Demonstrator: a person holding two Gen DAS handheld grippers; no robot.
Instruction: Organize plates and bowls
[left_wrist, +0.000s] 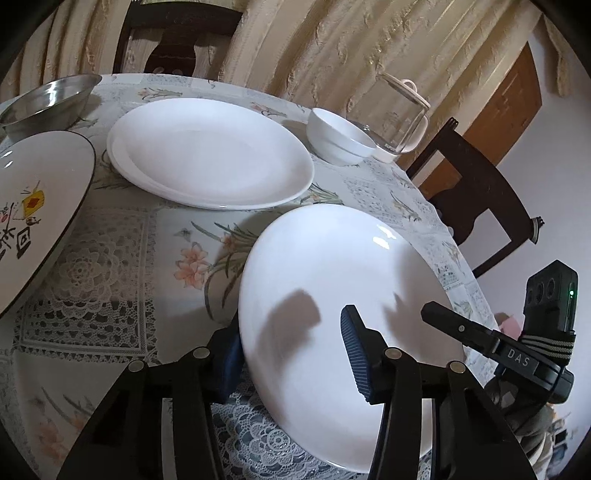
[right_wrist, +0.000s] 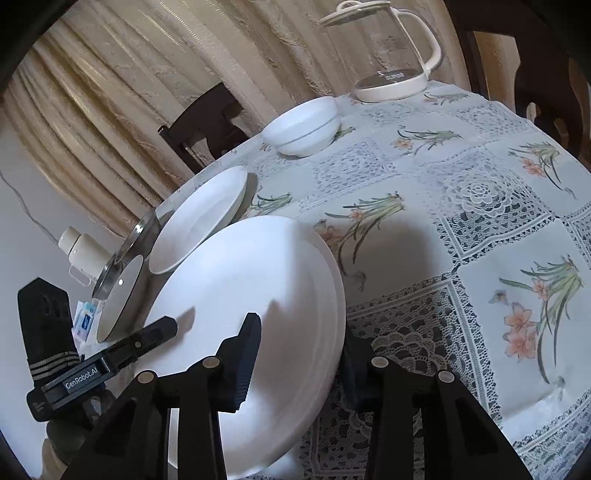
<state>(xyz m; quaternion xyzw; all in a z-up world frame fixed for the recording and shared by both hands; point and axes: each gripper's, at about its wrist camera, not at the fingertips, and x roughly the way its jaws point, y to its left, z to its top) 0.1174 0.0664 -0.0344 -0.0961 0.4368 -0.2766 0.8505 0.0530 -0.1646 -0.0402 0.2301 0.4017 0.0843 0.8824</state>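
While both sets of jaws straddle the same white plate (left_wrist: 332, 295), the left gripper (left_wrist: 291, 354) has its blue ribbed pad lying over the plate's upper face and its other finger below the rim at lower centre of the left wrist view; the jaws stand fairly wide, and whether they press the plate cannot be told. In the right wrist view the right gripper (right_wrist: 295, 362) takes the plate's opposite edge the same way, one dark pad over the face, one finger behind and under the rim, grip likewise uncertain. The plate is tilted, its near edge raised off the floral lace tablecloth (right_wrist: 480, 206).

Outward, at upper centre of the left wrist view, a stack of white plates (left_wrist: 210, 155) lies flat on the cloth. To its right stand a small white bowl (left_wrist: 340, 136) and, just beyond, a glass kettle (left_wrist: 399, 114) with a cream lid. At the upper left sits a steel bowl (left_wrist: 48, 99), with a dark-rimmed patterned plate (left_wrist: 40, 199) below it at the left edge. Dark wooden chairs (left_wrist: 476, 199) and beige curtains (left_wrist: 332, 44) ring the table.
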